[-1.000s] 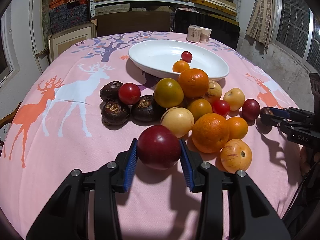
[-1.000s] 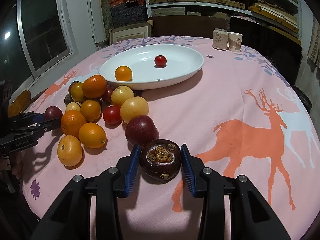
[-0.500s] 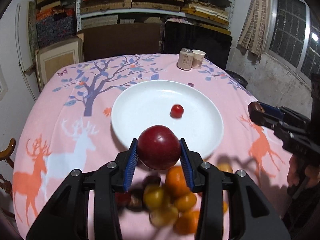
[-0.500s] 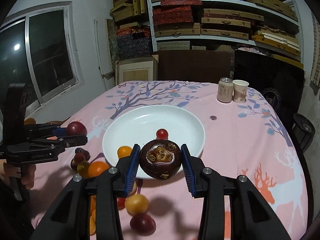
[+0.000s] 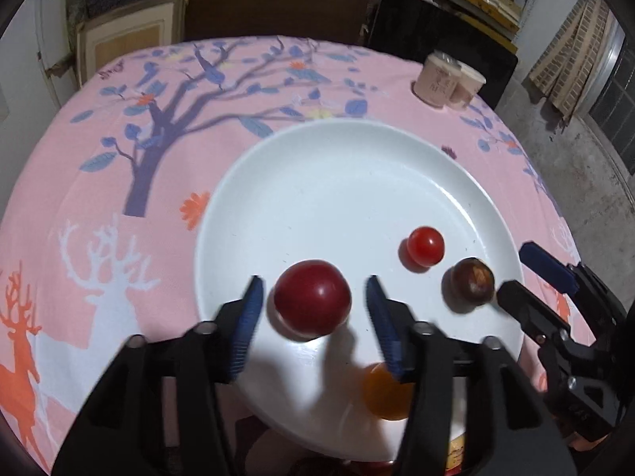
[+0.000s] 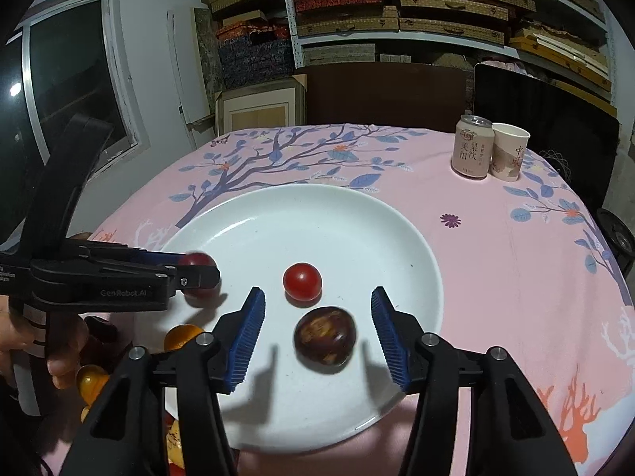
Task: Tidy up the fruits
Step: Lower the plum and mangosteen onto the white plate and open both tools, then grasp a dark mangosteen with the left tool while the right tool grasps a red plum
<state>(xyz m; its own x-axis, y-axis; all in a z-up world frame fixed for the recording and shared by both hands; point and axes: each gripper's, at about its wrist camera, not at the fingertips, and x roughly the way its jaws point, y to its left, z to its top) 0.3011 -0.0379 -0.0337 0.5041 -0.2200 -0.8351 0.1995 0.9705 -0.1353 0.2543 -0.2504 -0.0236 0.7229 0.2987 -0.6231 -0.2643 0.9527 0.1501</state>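
The dark red plum [image 5: 312, 302] lies on the white plate [image 5: 317, 166] between the spread fingers of the left gripper [image 5: 313, 319], which grip nothing. The brown mangosteen [image 6: 324, 334] lies the same way between the released fingers of the right gripper [image 6: 317, 335], just behind a cherry tomato [image 6: 302, 281]. Both round fruits may roll and knock the tomato, or a finger may push them while leaving.

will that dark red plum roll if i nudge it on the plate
Probably yes: the plum looks round and smooth, and the white plate is glossy. It would likely drift toward the middle, since the rim appears raised, perhaps bumping the small tomato.
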